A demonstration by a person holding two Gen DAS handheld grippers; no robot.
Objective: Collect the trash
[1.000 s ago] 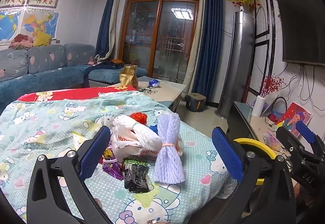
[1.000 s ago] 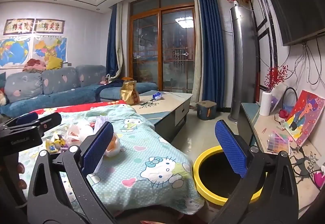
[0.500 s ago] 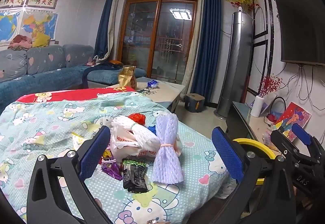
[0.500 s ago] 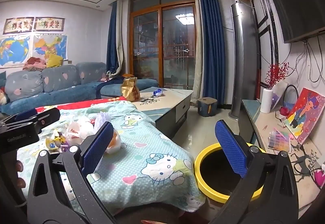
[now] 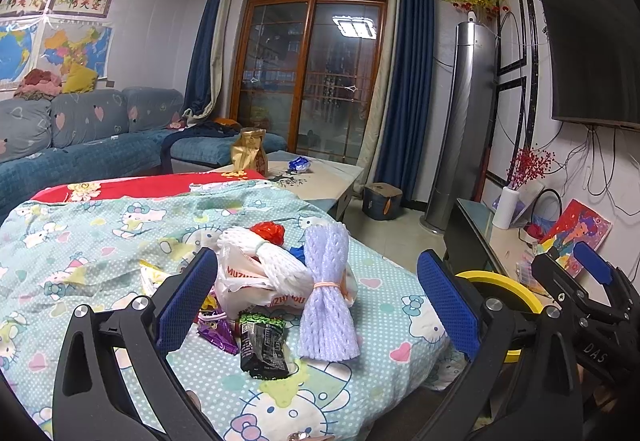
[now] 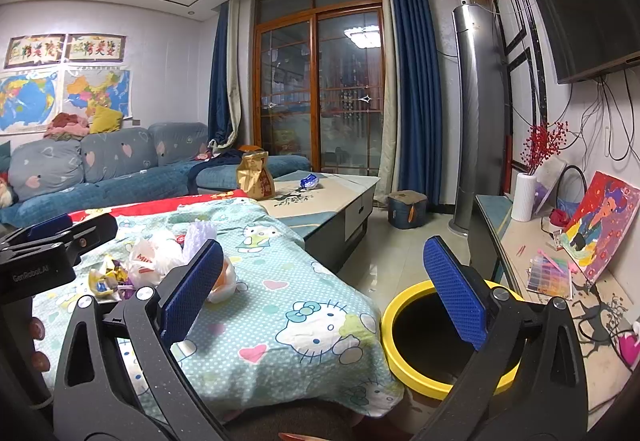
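A pile of trash lies on the Hello Kitty cloth (image 5: 100, 241): a lilac foam net (image 5: 328, 293), a white foam net (image 5: 268, 261) on a white plastic bag (image 5: 244, 285), a black wrapper (image 5: 262, 345), a purple wrapper (image 5: 218, 333) and a red scrap (image 5: 268, 231). My left gripper (image 5: 316, 305) is open and empty just in front of the pile. A yellow-rimmed bin (image 6: 436, 337) stands on the floor right of the table; it also shows in the left wrist view (image 5: 500, 289). My right gripper (image 6: 320, 297) is open and empty, held near the bin and the table's edge.
A coffee table (image 6: 332, 197) with a brown paper bag (image 6: 254, 177) and a blue wrapper (image 6: 310, 181) stands behind. A blue sofa (image 6: 100, 169) lines the left wall. A TV console (image 6: 560, 281) with a vase and a painting runs along the right wall.
Both grippers have shifted only slightly; the left one has eased a little towards the pile. Both stay open and empty.
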